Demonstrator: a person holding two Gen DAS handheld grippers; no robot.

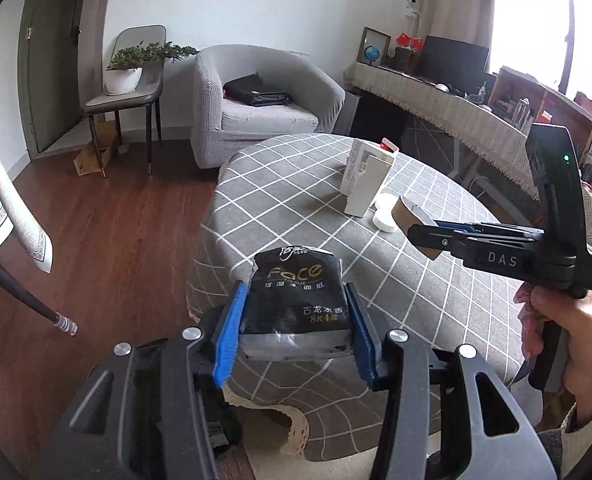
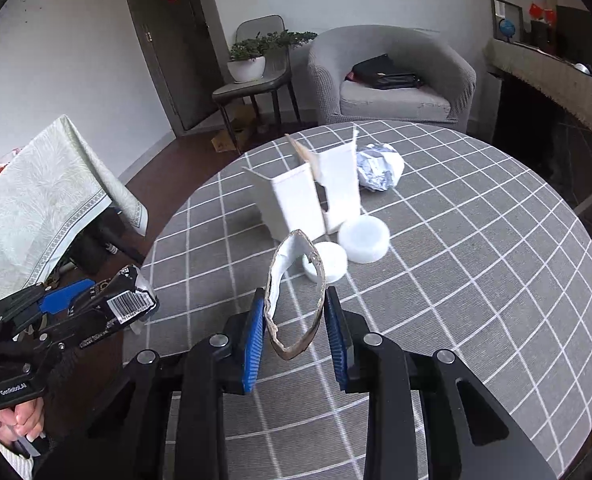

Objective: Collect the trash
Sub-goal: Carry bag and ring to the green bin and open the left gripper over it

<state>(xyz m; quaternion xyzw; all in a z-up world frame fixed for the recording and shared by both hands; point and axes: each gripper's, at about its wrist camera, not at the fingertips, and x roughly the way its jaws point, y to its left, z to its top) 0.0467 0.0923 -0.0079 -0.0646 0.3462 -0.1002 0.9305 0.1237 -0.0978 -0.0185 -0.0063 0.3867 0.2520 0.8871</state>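
Observation:
My left gripper point(image 1: 296, 320) is shut on a black tissue packet point(image 1: 296, 300) and holds it above the near-left edge of the round table point(image 1: 296, 208); the packet also shows in the right wrist view point(image 2: 124, 304). My right gripper point(image 2: 294, 320) is shut on a squashed cardboard tube point(image 2: 292, 292) above the table; the tube also shows in the left wrist view point(image 1: 409, 216). On the table stand a torn white carton point(image 2: 315, 196), two white foam discs point(image 2: 363, 238) and a crumpled paper ball point(image 2: 377, 166).
The table has a grey checked cloth point(image 2: 475, 280). A grey armchair point(image 1: 264, 104) with a black bag stands beyond it. A chair with a potted plant point(image 1: 128, 68) is at the back left. A cloth-covered table point(image 2: 44, 200) is to the left, a desk point(image 1: 435, 96) to the right.

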